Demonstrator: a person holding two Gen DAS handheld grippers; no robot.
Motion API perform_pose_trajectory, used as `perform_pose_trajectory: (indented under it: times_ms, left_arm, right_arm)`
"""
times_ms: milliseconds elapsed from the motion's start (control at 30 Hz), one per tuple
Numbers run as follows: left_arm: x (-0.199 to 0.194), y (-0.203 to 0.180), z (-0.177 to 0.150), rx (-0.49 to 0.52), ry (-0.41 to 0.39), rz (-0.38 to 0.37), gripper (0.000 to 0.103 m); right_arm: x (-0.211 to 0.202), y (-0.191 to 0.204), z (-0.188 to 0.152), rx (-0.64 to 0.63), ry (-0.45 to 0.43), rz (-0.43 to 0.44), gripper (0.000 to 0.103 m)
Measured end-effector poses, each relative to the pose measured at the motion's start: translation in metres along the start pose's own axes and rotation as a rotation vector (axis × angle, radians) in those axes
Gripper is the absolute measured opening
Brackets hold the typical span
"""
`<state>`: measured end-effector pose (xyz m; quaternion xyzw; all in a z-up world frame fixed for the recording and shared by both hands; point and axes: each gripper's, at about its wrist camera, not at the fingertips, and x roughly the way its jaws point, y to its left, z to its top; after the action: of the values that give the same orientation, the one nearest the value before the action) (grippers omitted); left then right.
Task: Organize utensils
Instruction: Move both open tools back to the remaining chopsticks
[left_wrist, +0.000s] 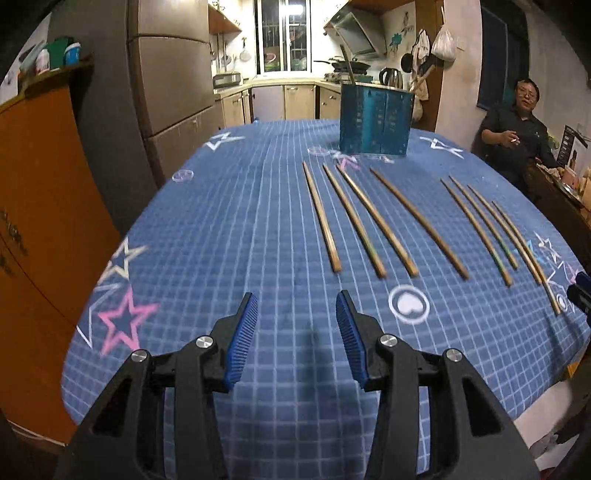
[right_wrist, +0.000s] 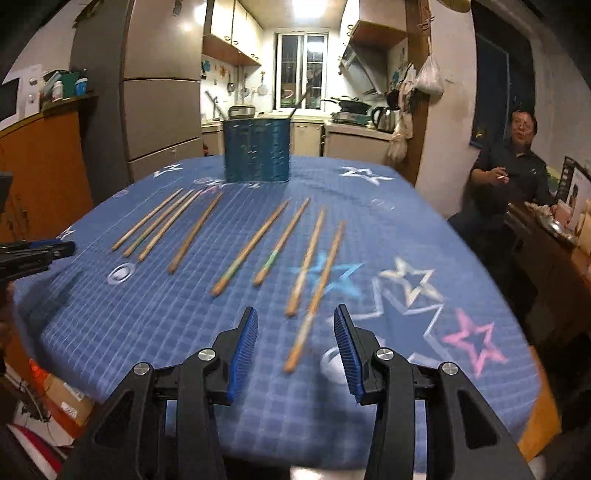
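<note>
While our left gripper (left_wrist: 297, 299) and right gripper (right_wrist: 295, 314) both hold their blue fingers (left_wrist: 243, 334) apart on nothing, the nearest chopstick (right_wrist: 314, 295) in the right wrist view runs into the gap between the right fingers. Beyond, we see eight chopsticks (left_wrist: 360, 221) lying loose in two groups on the blue-clothed bench (left_wrist: 221, 221). At its far end stands the teal utensil holder (left_wrist: 375, 120), one stick upright inside.

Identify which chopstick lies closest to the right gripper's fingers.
The rightmost chopstick of the eight: its near tip reaches in between the right gripper and its open jaws, while the other seven end farther up the tablecloth.
</note>
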<state>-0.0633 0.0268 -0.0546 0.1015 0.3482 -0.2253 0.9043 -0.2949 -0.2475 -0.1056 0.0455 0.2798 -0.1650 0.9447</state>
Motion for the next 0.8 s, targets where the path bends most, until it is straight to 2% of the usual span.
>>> perform_pose_trajectory:
  times_ms: [133, 267, 333, 400, 467, 667, 800]
  left_arm:
    - [0.011, -0.005, 0.003, 0.014, 0.006, 0.001, 0.043]
    - [0.031, -0.008, 0.012, -0.008, 0.048, -0.033, 0.043]
    - [0.040, -0.006, 0.016, -0.033, 0.077, -0.083, 0.043]
    - [0.049, -0.006, 0.018, -0.051, 0.097, -0.107, 0.043]
    - [0.057, -0.006, 0.020, -0.056, 0.099, -0.096, 0.043]
    - [0.071, -0.014, 0.026, -0.018, 0.128, -0.138, 0.043]
    - [0.078, -0.020, 0.031, -0.004, 0.127, -0.126, 0.042]
  right_arm:
    - [0.004, 0.024, -0.001, -0.006, 0.001, 0.078, 0.045]
    - [0.025, 0.043, 0.012, -0.013, 0.055, 0.105, 0.043]
    - [0.037, 0.048, 0.022, -0.012, 0.086, 0.115, 0.040]
    - [0.047, 0.054, 0.029, -0.013, 0.113, 0.110, 0.039]
    - [0.057, 0.056, 0.033, -0.004, 0.137, 0.108, 0.038]
    - [0.070, 0.056, 0.035, 0.014, 0.180, 0.097, 0.038]
    - [0.079, 0.053, 0.038, 0.027, 0.191, 0.090, 0.037]
